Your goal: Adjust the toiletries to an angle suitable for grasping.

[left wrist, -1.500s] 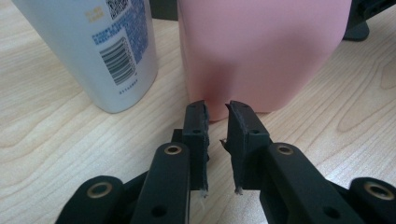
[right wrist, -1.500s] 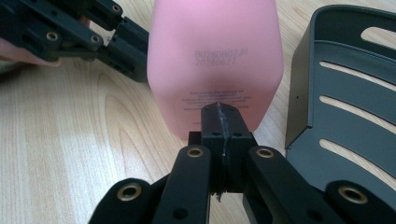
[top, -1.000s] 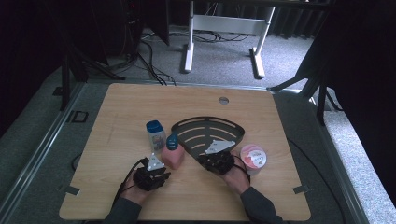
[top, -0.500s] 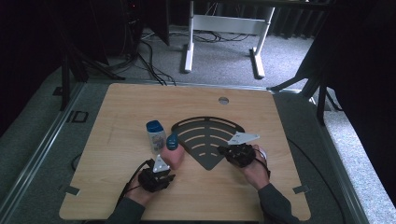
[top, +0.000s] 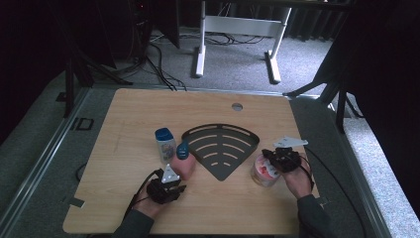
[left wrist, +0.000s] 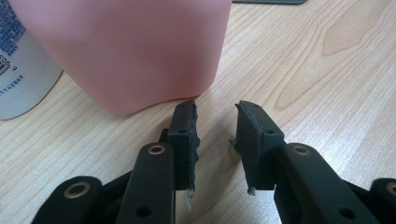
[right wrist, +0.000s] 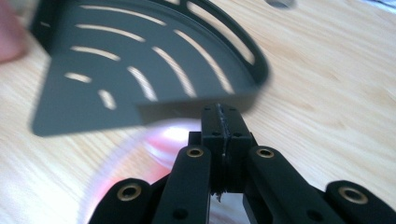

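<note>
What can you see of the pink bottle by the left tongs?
The pink bottle stands upright on the wooden table, looks like smooth matte plastic, and has a blue cap. A white bottle stands close beside it. The left tongs sit just before its base, jaws apart, nothing between them.

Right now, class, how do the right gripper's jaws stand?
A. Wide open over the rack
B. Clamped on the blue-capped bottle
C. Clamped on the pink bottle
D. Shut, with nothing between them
D: in the right gripper view the right gripper's two black jaws meet flat, with nothing held between them.
</note>
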The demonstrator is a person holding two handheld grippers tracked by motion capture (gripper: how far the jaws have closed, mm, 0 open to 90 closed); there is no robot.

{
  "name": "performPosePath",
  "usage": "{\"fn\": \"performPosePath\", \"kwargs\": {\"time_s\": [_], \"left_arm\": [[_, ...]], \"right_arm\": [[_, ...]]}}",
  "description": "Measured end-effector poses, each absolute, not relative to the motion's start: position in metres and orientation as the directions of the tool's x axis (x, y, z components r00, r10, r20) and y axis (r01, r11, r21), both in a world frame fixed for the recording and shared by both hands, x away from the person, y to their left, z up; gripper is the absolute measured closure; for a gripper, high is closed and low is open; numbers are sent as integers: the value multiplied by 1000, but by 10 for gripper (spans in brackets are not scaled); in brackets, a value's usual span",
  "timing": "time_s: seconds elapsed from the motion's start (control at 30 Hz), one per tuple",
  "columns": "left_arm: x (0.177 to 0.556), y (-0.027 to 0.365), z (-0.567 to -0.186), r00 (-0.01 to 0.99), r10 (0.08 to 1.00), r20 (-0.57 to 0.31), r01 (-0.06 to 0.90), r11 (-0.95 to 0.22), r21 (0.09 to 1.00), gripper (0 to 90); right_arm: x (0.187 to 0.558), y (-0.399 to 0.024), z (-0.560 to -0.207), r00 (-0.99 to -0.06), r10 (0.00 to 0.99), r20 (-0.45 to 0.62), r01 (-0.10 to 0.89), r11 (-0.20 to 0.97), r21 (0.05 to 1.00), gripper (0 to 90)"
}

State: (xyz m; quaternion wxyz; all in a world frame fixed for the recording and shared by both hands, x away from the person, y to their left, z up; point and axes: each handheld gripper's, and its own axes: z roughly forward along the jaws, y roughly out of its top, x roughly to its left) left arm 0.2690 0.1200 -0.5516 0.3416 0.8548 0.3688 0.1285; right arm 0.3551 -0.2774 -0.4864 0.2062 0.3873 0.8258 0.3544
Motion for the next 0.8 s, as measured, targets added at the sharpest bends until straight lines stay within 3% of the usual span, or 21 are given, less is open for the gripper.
{"fn": "performPosePath", "kwargs": {"time_s": [0.4,0.8], "left_arm": [[266,114,-552,704,710,-15,529,-510,678,677],[267,107,-552,714,700,-16,522,-516,679,680]], "right_arm": [[360,-321,-490,-509,860,-27,544,346,764,900],[364,-319,-501,-546,838,4,570,368,735,900]]}}
